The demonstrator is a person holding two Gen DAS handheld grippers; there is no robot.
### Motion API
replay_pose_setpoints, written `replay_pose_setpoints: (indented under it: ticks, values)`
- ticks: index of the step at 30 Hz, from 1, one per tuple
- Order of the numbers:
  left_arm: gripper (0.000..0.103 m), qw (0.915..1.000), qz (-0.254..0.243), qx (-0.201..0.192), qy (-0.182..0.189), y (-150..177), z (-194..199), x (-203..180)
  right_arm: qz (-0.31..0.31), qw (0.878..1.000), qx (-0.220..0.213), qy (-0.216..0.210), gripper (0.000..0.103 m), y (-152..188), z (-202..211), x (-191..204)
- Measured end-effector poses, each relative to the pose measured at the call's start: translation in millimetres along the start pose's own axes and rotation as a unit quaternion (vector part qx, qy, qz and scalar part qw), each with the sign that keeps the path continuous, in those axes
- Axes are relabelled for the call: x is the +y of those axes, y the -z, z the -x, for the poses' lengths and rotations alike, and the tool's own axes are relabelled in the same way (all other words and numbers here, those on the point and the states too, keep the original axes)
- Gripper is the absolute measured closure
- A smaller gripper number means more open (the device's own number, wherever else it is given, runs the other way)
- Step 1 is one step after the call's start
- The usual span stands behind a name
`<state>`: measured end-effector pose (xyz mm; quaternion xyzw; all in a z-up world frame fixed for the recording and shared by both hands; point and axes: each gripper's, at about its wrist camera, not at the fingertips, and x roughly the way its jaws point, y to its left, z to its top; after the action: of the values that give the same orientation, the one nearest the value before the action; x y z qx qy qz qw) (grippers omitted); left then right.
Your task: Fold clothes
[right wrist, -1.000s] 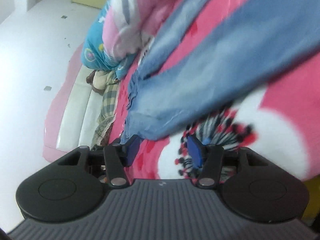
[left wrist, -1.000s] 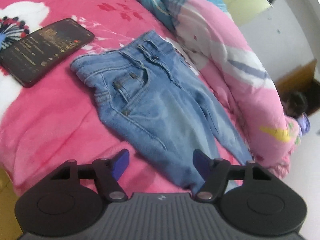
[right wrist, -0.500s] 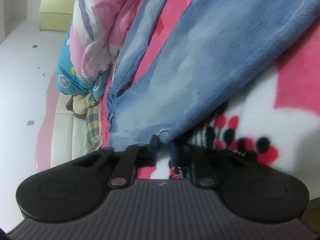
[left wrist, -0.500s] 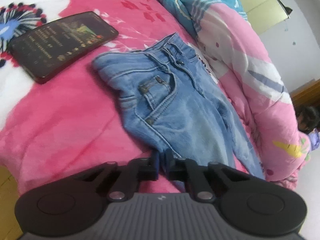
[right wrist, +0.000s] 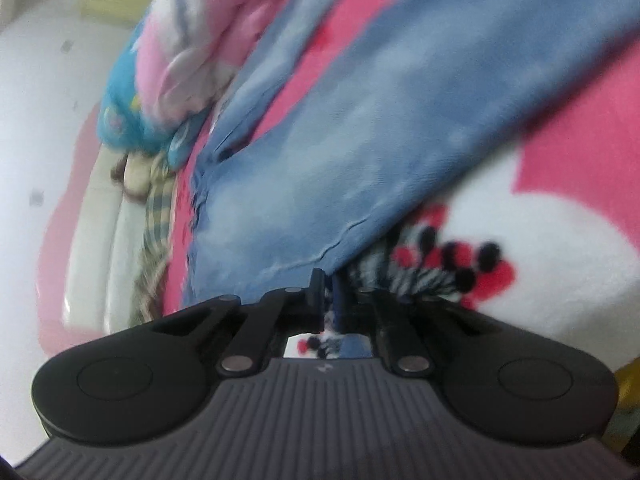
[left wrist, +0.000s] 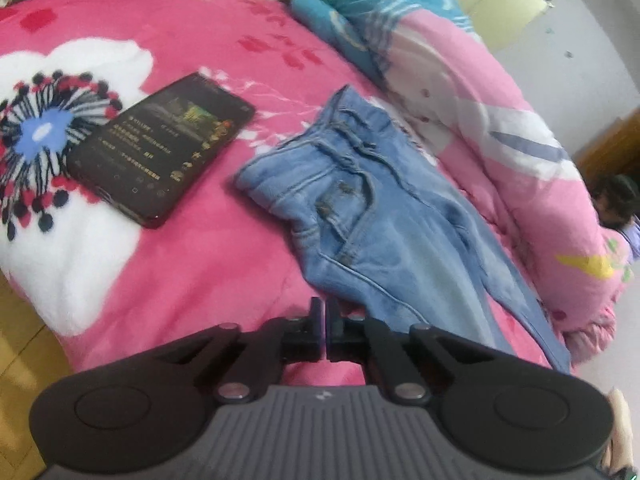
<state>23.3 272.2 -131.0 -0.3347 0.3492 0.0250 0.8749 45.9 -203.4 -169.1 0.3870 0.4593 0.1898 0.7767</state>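
A pair of light blue jeans (left wrist: pixel 384 216) lies on a pink flowered blanket (left wrist: pixel 192 264), waistband at the far end, legs running toward the lower right. My left gripper (left wrist: pixel 325 316) is shut with its tips at the near side edge of the jeans, around thigh level, pinching the denim. In the right wrist view a jeans leg (right wrist: pixel 400 140) stretches up and to the right. My right gripper (right wrist: pixel 329 284) is shut on that leg's hem corner. This view is blurred.
A black phone (left wrist: pixel 160 148) with its screen lit lies on the blanket left of the jeans. A rolled pink and blue quilt (left wrist: pixel 480 120) runs along the far side of the jeans. The bed's near edge (left wrist: pixel 24 320) drops off at the lower left.
Both grippers were open a second ago and have shut on the jeans. The left one has since drawn back a little, and the waistband now looks bunched.
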Motion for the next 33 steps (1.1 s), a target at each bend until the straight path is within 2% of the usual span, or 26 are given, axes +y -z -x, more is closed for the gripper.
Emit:
replay_pose_setpoints:
  ticks: [2, 5, 8, 10, 12, 13, 14, 15, 17, 18, 20, 22, 25, 27, 30, 31, 33]
  values:
    - [0.075, 0.9989, -0.045, -0.013, 0.005, 4, 9, -14, 0.073, 0.997, 0.006, -0.002, 0.098, 4, 3, 27]
    - [0.06, 0.9925, -0.116, -0.037, 0.013, 9, 13, -41, 0.183, 0.983, -0.005, -0.005, 0.098, 6, -10, 74]
    - [0.055, 0.9844, -0.168, -0.044, 0.026, 16, 1, -67, 0.253, 0.967, -0.023, -0.012, 0.097, 0, -43, 108]
    - [0.05, 0.9794, -0.195, -0.041, 0.032, 22, -15, -78, 0.282, 0.959, -0.026, 0.008, 0.097, -1, -75, 116]
    - [0.05, 0.9754, -0.217, -0.033, 0.025, 27, -34, -85, 0.303, 0.952, -0.012, 0.034, 0.097, 3, -109, 114]
    - [0.052, 0.9744, -0.224, -0.02, -0.001, 31, -45, -84, 0.309, 0.95, 0.0, 0.047, 0.097, 8, -125, 111]
    - [0.06, 0.973, -0.23, -0.009, -0.024, 34, -53, -81, 0.309, 0.949, 0.016, 0.051, 0.097, 16, -136, 108]
    - [0.062, 0.9727, -0.231, -0.006, -0.025, 36, -52, -76, 0.321, 0.946, 0.014, 0.05, 0.098, 30, -136, 107]
    - [0.062, 0.9736, -0.228, -0.011, -0.006, 39, -44, -63, 0.395, 0.917, -0.007, 0.059, 0.098, 57, -124, 114]
    - [0.062, 0.9744, -0.225, -0.012, 0.002, 39, -40, -58, 0.409, 0.91, -0.006, 0.06, 0.098, 63, -119, 117]
    - [0.062, 0.976, -0.217, -0.01, 0.016, 38, -33, -50, 0.413, 0.909, 0.006, 0.058, 0.098, 56, -115, 125]
    - [0.06, 0.9762, -0.215, -0.012, 0.022, 38, -25, -50, 0.412, 0.91, -0.007, 0.049, 0.097, 41, -110, 136]
    - [0.053, 0.9747, -0.219, -0.033, 0.031, 36, -9, -58, 0.431, 0.9, -0.043, 0.048, 0.097, 25, -119, 152]
    - [0.049, 0.9745, -0.221, -0.035, 0.015, 30, -14, -60, 0.43, 0.901, -0.04, 0.045, 0.097, 21, -138, 153]
    - [0.049, 0.9739, -0.224, -0.031, -0.02, 20, -26, -61, 0.441, 0.897, 0.009, 0.038, 0.098, 48, -171, 148]
    - [0.049, 0.9735, -0.225, -0.03, -0.031, 17, -30, -61, 0.45, 0.892, 0.005, 0.036, 0.098, 64, -169, 145]
    - [0.049, 0.9722, -0.226, -0.027, -0.054, 10, -39, -61, 0.482, 0.875, -0.003, 0.029, 0.098, 83, -157, 147]
